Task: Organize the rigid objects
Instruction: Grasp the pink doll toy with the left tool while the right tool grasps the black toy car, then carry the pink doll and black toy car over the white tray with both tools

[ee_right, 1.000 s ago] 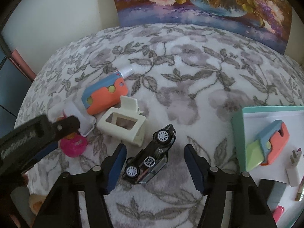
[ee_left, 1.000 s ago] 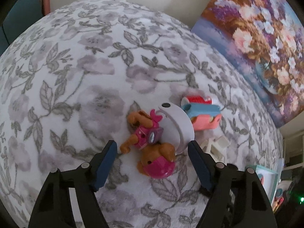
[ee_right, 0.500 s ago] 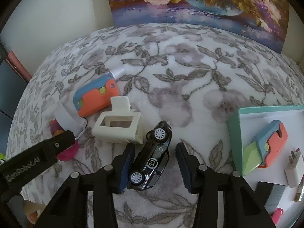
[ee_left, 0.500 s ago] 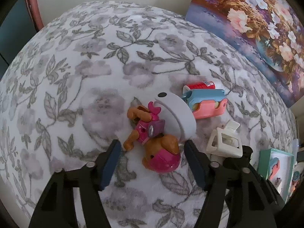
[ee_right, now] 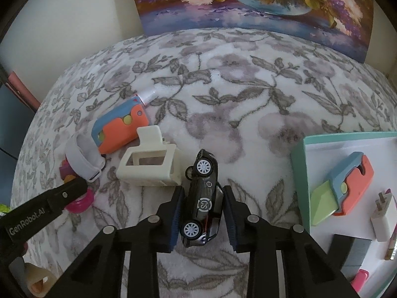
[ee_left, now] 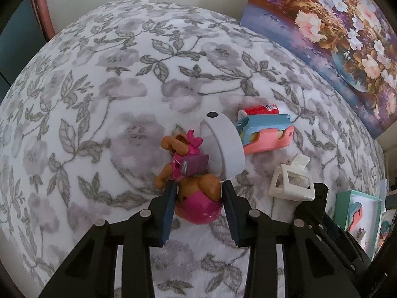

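Floral grey-and-white blanket (ee_left: 124, 79) covers the whole work surface, w/ a flower painting (ee_right: 248, 2) propped at the wall behind. My left gripper (ee_left: 198, 206) points steeply down over the toy dog figure (ee_left: 196, 196) in the pink helmet; jaws closing, pads right at both sides of its head, looks like contact. White ring (ee_left: 223, 146) leans against the dog's back, orange-blue toy (ee_left: 268, 134) just beyond it, cream clip (ee_left: 290, 186) to the right. My right gripper (ee_right: 202, 213) is closing on the black toy car (ee_right: 202, 193), which lies on its side btwn the pads; left pad touches, right pad nearly so. Teal tray (ee_right: 300, 173) sits to the right, already holding another orange-blue toy and a white plug.
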A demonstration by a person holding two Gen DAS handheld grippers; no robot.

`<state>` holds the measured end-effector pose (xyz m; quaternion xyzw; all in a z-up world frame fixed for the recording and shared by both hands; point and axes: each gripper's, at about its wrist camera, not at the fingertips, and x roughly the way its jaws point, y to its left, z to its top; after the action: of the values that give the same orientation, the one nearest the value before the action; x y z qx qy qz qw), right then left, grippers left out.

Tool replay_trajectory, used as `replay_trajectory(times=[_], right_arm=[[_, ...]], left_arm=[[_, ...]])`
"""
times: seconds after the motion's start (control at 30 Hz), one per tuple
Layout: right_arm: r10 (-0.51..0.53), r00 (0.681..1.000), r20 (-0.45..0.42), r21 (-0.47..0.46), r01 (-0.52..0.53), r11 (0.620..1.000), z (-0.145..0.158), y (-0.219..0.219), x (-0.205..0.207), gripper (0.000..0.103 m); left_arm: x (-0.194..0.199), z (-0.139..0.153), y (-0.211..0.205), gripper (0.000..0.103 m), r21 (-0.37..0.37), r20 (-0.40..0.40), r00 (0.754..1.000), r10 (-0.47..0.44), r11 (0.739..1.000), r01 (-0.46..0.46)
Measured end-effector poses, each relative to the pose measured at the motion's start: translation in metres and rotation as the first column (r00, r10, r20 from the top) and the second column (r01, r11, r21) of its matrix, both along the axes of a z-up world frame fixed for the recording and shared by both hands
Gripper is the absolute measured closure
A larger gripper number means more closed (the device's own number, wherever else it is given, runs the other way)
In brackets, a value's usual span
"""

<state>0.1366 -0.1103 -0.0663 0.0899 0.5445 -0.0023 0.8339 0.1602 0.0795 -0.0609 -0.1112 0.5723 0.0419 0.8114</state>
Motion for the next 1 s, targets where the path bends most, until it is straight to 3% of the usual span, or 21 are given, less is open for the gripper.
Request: replay_trajectory(times=[0.4,0.67,0.87,1.0], right_arm=[[-0.002,1.0,-0.031,0.021,0.002,1.0,0.011,-0.011,-0.018,0.073],[-0.041,0.998,-0.054,0.056,0.044,0.997,0.026,-0.029,-0.044,0.073],[-0.053,0.998,-0.028,0.056,0.054,0.997,0.048,-0.034,-0.061,0.073],[-0.058,0.998,-0.008,0.043,0.058,0.997,0.06,-0.036,-0.07,0.073]], left_arm=[[-0.019,0.02,-0.006,0.064,-0.001,0.007,1.0,0.001,1.0,-0.001],[-0.034,0.048,-0.017,0.065,0.006,0.068,0.997,-0.019,1.0,0.019],[-0.05,0.08,-0.03,0.065,0.038,0.145,0.988,-0.044,0.999,0.039],[-0.058,0.095,-0.036,0.065,0.021,0.181,0.982,-0.056,0.998,0.054]])
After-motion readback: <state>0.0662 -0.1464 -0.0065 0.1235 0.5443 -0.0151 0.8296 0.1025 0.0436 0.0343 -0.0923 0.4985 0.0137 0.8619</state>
